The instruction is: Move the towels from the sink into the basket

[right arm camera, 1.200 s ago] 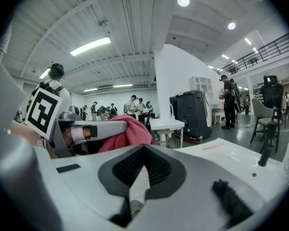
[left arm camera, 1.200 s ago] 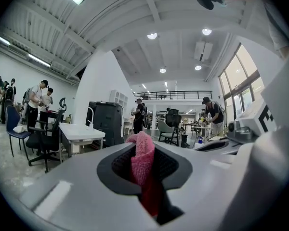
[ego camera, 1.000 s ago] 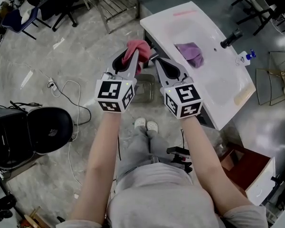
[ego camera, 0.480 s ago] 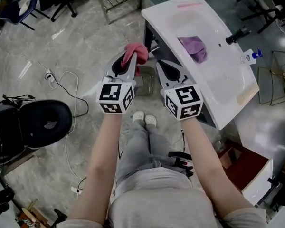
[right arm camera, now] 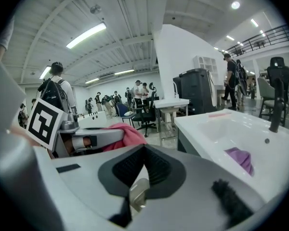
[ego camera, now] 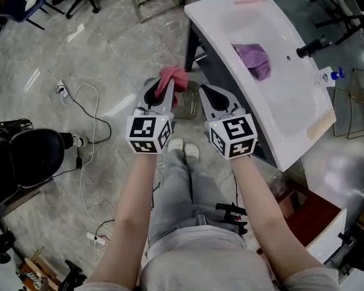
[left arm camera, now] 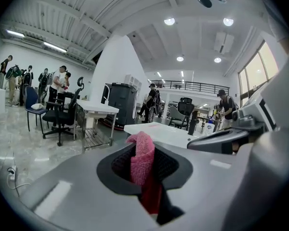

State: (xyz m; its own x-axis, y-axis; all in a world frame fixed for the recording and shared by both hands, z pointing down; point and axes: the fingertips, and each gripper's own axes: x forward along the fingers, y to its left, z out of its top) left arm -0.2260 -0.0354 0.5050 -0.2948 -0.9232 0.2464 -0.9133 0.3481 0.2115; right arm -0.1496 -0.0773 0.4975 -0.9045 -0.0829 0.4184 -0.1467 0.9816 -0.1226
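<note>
My left gripper (ego camera: 164, 87) is shut on a pink towel (ego camera: 173, 76), which bunches up past the jaw tips; in the left gripper view the pink towel (left arm camera: 140, 158) is clamped between the dark pads. My right gripper (ego camera: 207, 90) is beside it, shut and empty, its tips (right arm camera: 143, 147) meeting. Both hang over the floor left of the white sink (ego camera: 291, 102). A purple towel (ego camera: 255, 59) lies in the sink bowl, seen also as the purple towel (right arm camera: 241, 159) in the right gripper view. A clear basket (ego camera: 187, 105) stands on the floor below and between the grippers.
A black faucet (ego camera: 309, 46) and a small bottle (ego camera: 330, 74) sit on the sink's far side. A black chair (ego camera: 24, 156) and loose cables (ego camera: 85, 102) lie on the floor to the left. A red box (ego camera: 309, 214) is at lower right. People stand in the background.
Both grippers have sunk toward the floor beside the sink, and the left one still holds the pink towel. The purple towel has not moved.
</note>
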